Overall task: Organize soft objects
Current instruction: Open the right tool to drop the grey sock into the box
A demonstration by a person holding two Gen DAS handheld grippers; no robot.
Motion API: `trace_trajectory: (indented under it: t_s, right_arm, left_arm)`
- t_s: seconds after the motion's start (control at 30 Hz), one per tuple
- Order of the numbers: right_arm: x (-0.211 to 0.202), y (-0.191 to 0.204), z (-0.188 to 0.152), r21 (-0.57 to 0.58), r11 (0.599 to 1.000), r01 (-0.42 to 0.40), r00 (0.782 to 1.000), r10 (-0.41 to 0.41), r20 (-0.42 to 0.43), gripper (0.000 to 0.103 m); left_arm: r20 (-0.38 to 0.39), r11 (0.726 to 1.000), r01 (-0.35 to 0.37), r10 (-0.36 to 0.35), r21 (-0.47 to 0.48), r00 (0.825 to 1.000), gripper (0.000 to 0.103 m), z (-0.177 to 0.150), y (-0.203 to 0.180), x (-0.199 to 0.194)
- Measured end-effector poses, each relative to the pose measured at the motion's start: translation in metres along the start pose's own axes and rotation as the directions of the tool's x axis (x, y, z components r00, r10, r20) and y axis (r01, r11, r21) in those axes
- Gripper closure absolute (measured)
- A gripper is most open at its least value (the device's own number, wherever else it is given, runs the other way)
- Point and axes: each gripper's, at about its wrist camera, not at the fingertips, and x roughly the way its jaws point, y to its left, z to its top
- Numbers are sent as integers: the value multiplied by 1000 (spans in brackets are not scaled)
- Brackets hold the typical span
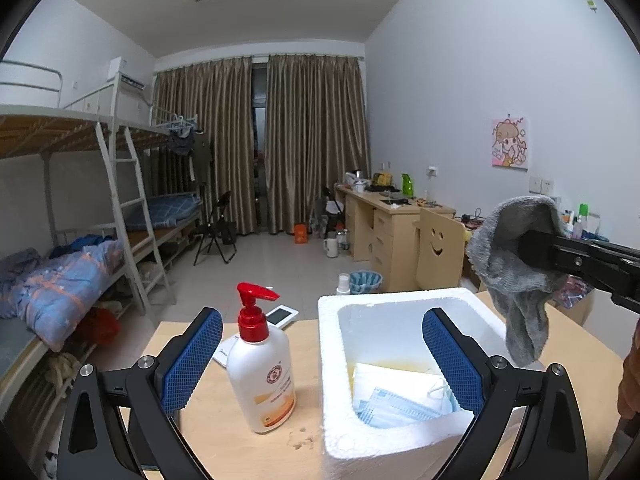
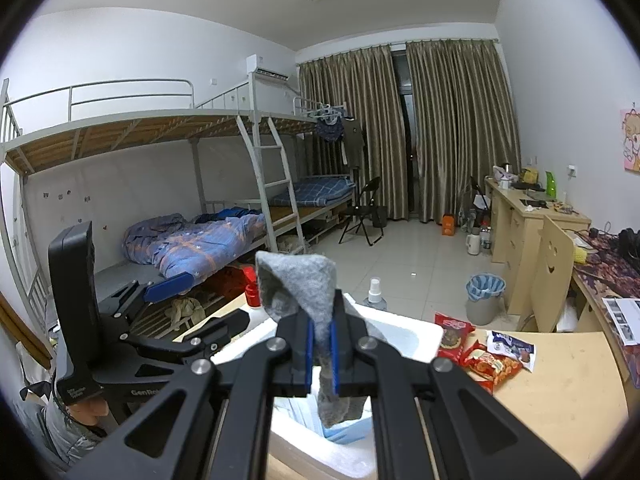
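Observation:
A grey sock (image 1: pixel 508 268) hangs over the right side of a white foam box (image 1: pixel 332 360), pinched in my right gripper (image 1: pixel 528 248), which comes in from the right. In the right wrist view the right gripper (image 2: pixel 322 356) is shut on the sock (image 2: pixel 304 284), whose top sticks up in a folded peak and whose tail droops into the foam box (image 2: pixel 404 332). Blue and white face masks (image 1: pixel 396 400) lie inside the box. My left gripper (image 1: pixel 322 360) stands wide open, holding nothing, with its fingers astride the box's left wall. It shows at the left in the right wrist view (image 2: pixel 212 300).
A white lotion bottle with a red pump (image 1: pixel 262 368) stands on the wooden table (image 1: pixel 224 440) just left of the box. Red snack packets (image 2: pixel 480 360) lie on the table right of the box. A small white device (image 1: pixel 282 314) lies behind the bottle. Bunk beds and desks are further off.

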Motion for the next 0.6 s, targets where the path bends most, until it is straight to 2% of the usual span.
trace_trajectory:
  t_s: [0.17,0.43,0.6]
  right_arm:
    - [13,1,1,-1,1000,8,1000,-8,-20,94]
    - [29,7,0,3,1000,13,999,-12,-43,94]
    - [38,6,-2,7,1000,23,998,-22,-58,94]
  left_arm:
    - [11,1000,-9,9,17,1000,3,-3,4,-3]
    - [3,999,-26,26,-24,1000,3,-8,21,0]
    - [24,999,-8,10,-52,1000,3,-15,29,-3]
